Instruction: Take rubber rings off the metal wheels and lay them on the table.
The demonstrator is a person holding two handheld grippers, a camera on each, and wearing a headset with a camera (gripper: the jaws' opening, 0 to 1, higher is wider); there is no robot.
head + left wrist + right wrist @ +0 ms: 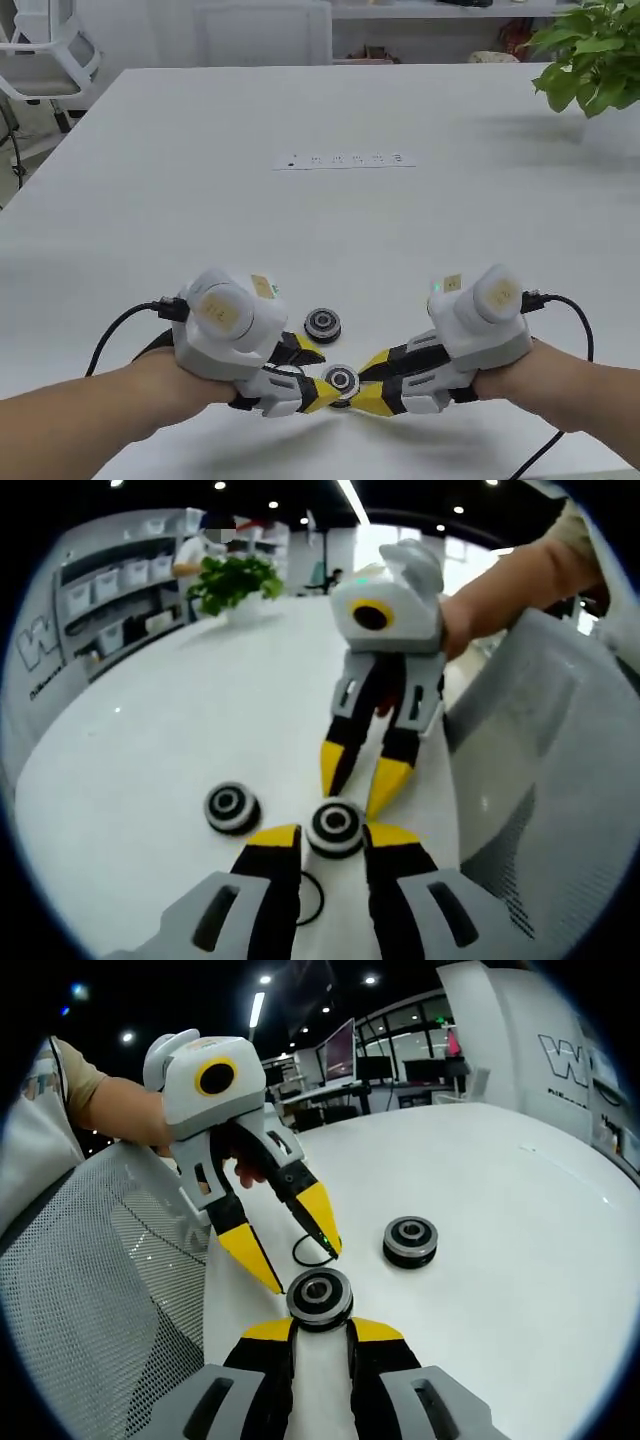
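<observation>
A wide white table [320, 230] runs away from the viewer, bare across most of its top. A person's two forearms come in from the near edge, each hand holding a white gripper with black jaws and yellow tips.

The left gripper [335, 840] and the right gripper [322, 1332] point at each other, and their tips meet at a small metal wheel [340, 380]. The wheel lies close to the near edge of the table.

Each gripper's jaws are parted by roughly the wheel's width, with the tips at its rim. It is unclear whether either pair is actually pinching the wheel.

- **Second wheel:** a second wheel [322, 324] with a dark rim lies just beyond the first, apart from both grippers.
- **Rubber ring:** a thin black rubber ring [310, 1251] lies on the table under the left gripper's jaws, right beside the first wheel.
- **Cables:** a black cable [120, 330] trails back from each gripper.
- **Label strip:** farther up the table, a narrow white label strip [345, 160] lies flat.

A leafy green plant [590, 50] stands at the far right corner. A white office chair [50, 45] sits past the far left corner. Behind the person is a grey mesh chair back [540, 760].

Around the room are wall shelves with bins [110, 590], desks with monitors [335, 1050] and small ceiling lights.
</observation>
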